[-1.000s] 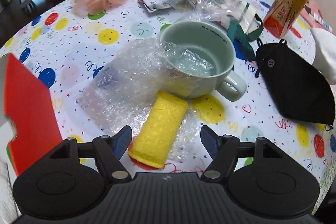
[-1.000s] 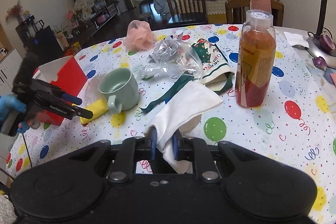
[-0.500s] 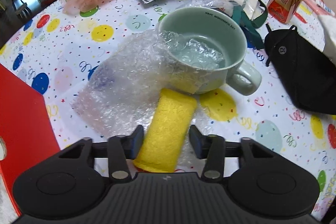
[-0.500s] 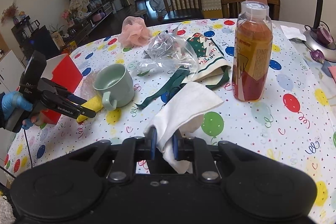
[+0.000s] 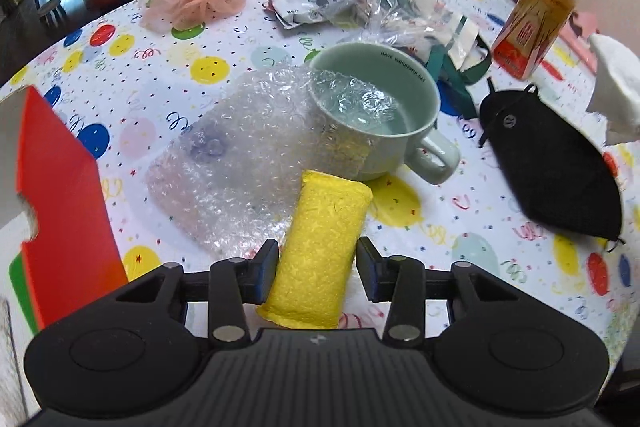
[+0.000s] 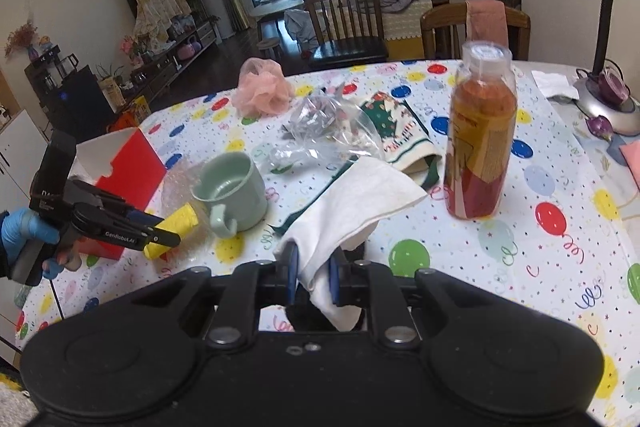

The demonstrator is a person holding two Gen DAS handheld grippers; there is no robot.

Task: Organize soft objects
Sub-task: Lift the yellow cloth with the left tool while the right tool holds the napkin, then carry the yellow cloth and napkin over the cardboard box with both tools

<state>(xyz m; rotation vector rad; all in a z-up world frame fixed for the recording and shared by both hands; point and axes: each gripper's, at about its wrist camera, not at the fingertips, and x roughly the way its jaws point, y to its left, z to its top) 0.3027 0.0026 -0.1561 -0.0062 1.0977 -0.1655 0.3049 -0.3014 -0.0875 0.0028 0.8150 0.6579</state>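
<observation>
On the balloon-print tablecloth (image 5: 132, 83), both grippers are at soft things.

Between the left gripper (image 5: 317, 267)'s narrowed jaws lies the yellow sponge (image 5: 326, 247), its far end on the bubble wrap (image 5: 236, 159) against the green mug (image 5: 380, 115); the jaws have just been closing, and while the left pad touches the sponge, a slim gap seems to remain at the right pad, so I judge the grasp unfinished. The right gripper (image 6: 313, 277) is clamped nearly closed on the white cloth (image 6: 356, 203), held above the table beside the bottle (image 6: 478, 139). Next, I judge, the left jaws must finish pinching, then lift the sponge without dragging wrap or mug.
</observation>
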